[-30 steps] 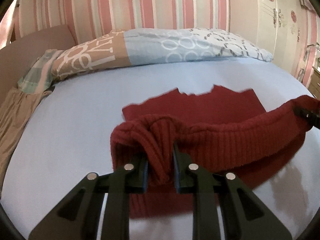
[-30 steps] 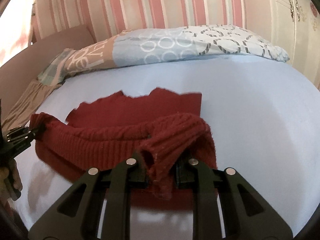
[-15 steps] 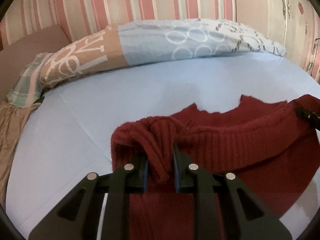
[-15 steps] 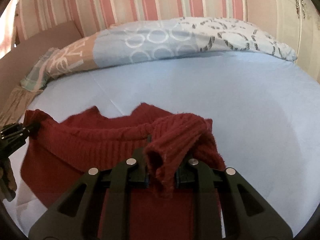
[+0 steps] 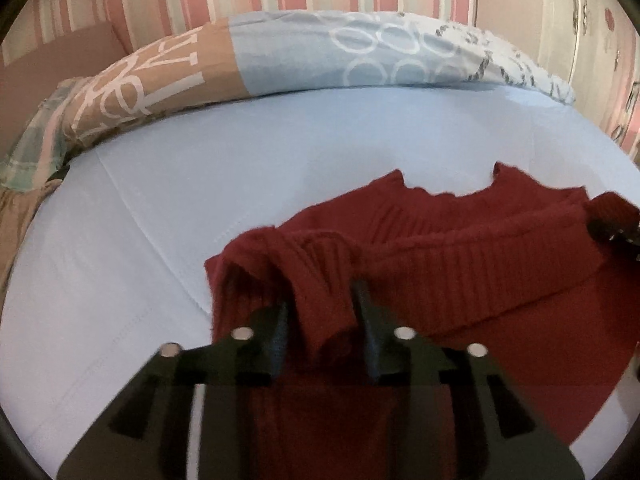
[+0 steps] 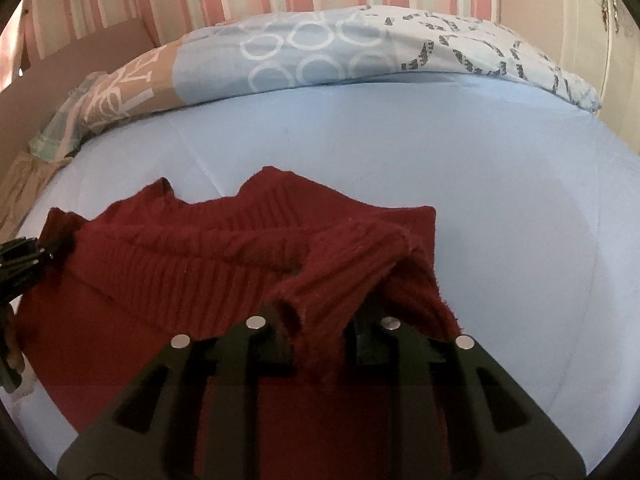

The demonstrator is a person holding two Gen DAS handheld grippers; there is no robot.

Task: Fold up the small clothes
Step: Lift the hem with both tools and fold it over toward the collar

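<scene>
A dark red ribbed sweater (image 5: 480, 272) lies on the pale blue bed sheet (image 5: 240, 184), its near hem folded up over its body toward the neckline. In the left wrist view my left gripper (image 5: 320, 304) holds its jaws apart and opening, with a loose fold of the hem's left corner hanging between them. In the right wrist view the right gripper (image 6: 320, 320) has the sweater's (image 6: 180, 280) right hem corner bunched between its jaws, which are starting to open while the fold still fills the gap. Each gripper shows at the edge of the other's view, the right gripper (image 5: 616, 232) and the left gripper (image 6: 20, 264).
A long patterned pillow (image 5: 320, 60) in blue, tan and white runs along the head of the bed under a striped pink wall. A tan cloth (image 5: 16, 224) lies at the bed's left edge. A white wardrobe (image 6: 600, 20) stands at the right.
Both grippers carried the hem forward and down onto the sweater's body, covering most of it. The left jaws have spread apart; the right jaws have widened slightly.
</scene>
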